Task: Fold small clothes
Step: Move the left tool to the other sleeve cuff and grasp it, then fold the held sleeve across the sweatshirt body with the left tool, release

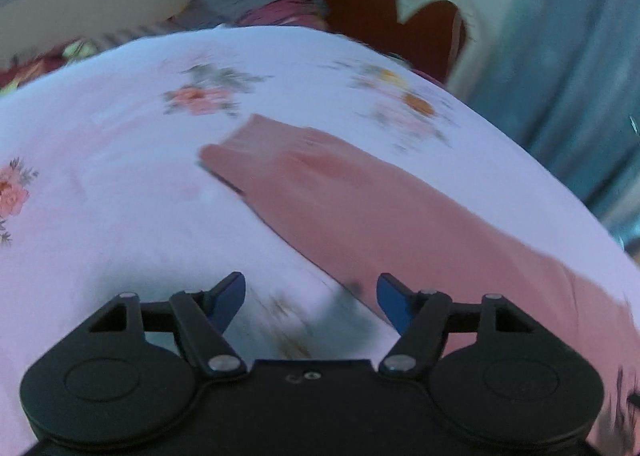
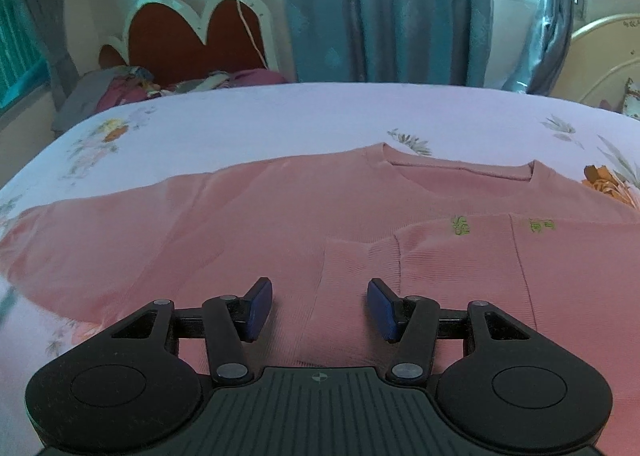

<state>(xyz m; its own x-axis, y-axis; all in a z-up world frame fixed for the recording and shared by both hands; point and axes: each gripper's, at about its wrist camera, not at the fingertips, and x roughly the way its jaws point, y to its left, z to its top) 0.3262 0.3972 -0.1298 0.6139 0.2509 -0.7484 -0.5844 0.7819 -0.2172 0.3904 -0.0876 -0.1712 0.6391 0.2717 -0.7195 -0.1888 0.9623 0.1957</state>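
Both tongs, left (image 1: pixel 311 306) and right (image 2: pixel 320 306), gape empty; we should pinch the sleeve (image 1: pixel 360 192) cuff at mid-frame and fold it squarely across the top (image 2: pixel 280 216).

Bed sheet (image 2: pixel 320 112) lay bare at 12 o'clock beyond pink top (image 2: pixel 280 216), open passage across to far edge. Sheet at 9 o'clock of sleeve (image 1: pixel 360 192) in left view also free. Clothes pile (image 2: pixel 132 88) and scalloped headboard (image 2: pixel 180 36) blocked 10 o'clock corner. Curtains (image 2: pixel 380 8) closed off 12 o'clock beyond bed. Second headboard (image 2: pixel 600 52) stood at 2 o'clock.
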